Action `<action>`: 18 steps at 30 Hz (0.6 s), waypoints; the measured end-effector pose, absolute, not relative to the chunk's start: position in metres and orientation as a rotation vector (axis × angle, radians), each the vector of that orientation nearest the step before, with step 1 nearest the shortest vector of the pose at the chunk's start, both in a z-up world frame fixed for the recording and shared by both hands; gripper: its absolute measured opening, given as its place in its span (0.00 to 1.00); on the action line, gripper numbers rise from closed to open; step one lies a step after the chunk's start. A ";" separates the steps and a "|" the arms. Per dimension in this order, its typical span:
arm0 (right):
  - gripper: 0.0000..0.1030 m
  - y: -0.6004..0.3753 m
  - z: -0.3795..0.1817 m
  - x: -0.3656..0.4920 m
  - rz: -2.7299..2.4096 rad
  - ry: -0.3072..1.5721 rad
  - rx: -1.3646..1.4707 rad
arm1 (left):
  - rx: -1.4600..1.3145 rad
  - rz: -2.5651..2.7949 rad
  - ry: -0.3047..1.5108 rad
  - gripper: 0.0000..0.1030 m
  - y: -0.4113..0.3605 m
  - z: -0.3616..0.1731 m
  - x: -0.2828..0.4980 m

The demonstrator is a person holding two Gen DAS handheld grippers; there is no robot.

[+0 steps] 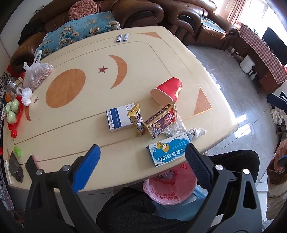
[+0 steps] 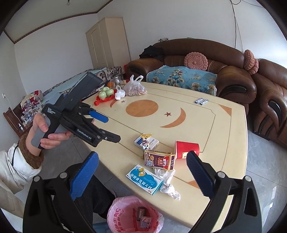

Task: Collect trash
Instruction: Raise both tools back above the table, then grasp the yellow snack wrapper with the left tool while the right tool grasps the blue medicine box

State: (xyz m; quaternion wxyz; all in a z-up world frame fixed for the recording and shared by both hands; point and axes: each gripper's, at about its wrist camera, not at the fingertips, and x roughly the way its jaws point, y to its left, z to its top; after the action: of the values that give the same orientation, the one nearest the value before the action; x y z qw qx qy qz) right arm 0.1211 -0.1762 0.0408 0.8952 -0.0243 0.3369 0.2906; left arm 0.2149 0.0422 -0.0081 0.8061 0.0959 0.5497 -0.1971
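Note:
Trash lies near the cream table's (image 1: pixel 75 125) front edge: a tipped red paper cup (image 1: pixel 167 91), a white-and-blue box (image 1: pixel 118 119), a gold snack wrapper (image 1: pixel 137 120), a purple-gold box (image 1: pixel 161 122), a light blue medicine box (image 1: pixel 167 152) and crumpled white plastic (image 1: pixel 194 133). A bin with a pink bag (image 1: pixel 170 186) stands below the edge; in the right wrist view the bin (image 2: pixel 132 215) holds small boxes. My left gripper (image 1: pixel 141 157) is open and empty above the front edge; it also shows in the right wrist view (image 2: pixel 111 129). My right gripper (image 2: pixel 142 166) is open and empty above the blue box (image 2: pixel 144 179).
A bag of nuts (image 1: pixel 38 75), green cups on a red tray (image 1: pixel 12 111), a glass jar (image 1: pixel 10 83) and a green clip (image 1: pixel 18 151) sit at the table's left. Two small sachets (image 1: pixel 122 38) lie at the far edge. A brown sofa (image 1: pixel 143 12) stands behind.

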 end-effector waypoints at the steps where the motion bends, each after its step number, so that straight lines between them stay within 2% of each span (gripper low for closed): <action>1: 0.93 -0.175 0.036 0.124 0.608 0.711 -0.054 | 0.199 -0.420 1.186 0.90 0.043 -0.012 0.218; 18: 0.93 -0.148 -0.018 0.156 0.692 0.830 -0.116 | 0.144 -0.420 1.288 0.90 0.041 -0.057 0.259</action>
State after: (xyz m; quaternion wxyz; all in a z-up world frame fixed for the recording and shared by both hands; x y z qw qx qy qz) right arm 0.1557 -0.1483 -0.0181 0.8559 -0.0551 0.3949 0.3294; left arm 0.2595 0.0408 -0.0567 0.7769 0.0667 0.5951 -0.1942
